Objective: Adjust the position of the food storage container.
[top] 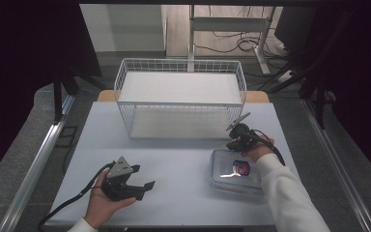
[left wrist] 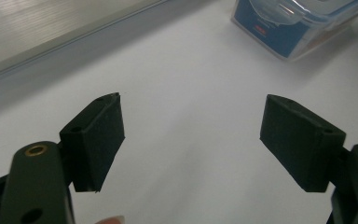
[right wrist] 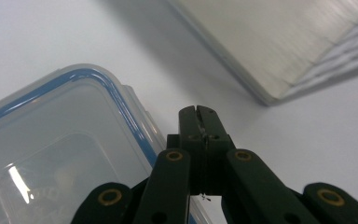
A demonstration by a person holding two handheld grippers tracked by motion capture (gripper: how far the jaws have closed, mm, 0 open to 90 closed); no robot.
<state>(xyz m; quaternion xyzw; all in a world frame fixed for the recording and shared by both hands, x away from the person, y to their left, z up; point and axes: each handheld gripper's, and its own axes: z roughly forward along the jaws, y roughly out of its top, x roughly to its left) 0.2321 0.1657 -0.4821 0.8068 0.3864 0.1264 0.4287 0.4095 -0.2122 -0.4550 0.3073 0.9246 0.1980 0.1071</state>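
High view: lidded plastic box [top: 235, 174] sits at table's [top: 183, 159] right front, long side running roughly left-right. Right gripper [top: 236, 126] hovers just past box's far edge, jaws pressed together, holding nothing. Left gripper [top: 145, 186] well off to left, jaws spread wide, empty, pointing toward box. Right hand [top: 258, 151] far nearer. Wire basket [top: 181, 96] behind.

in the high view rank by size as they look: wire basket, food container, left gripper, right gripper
1. wire basket, largest by far
2. food container
3. left gripper
4. right gripper, which looks smallest, though a hand hides part of it, so 3 and 4 are unsure
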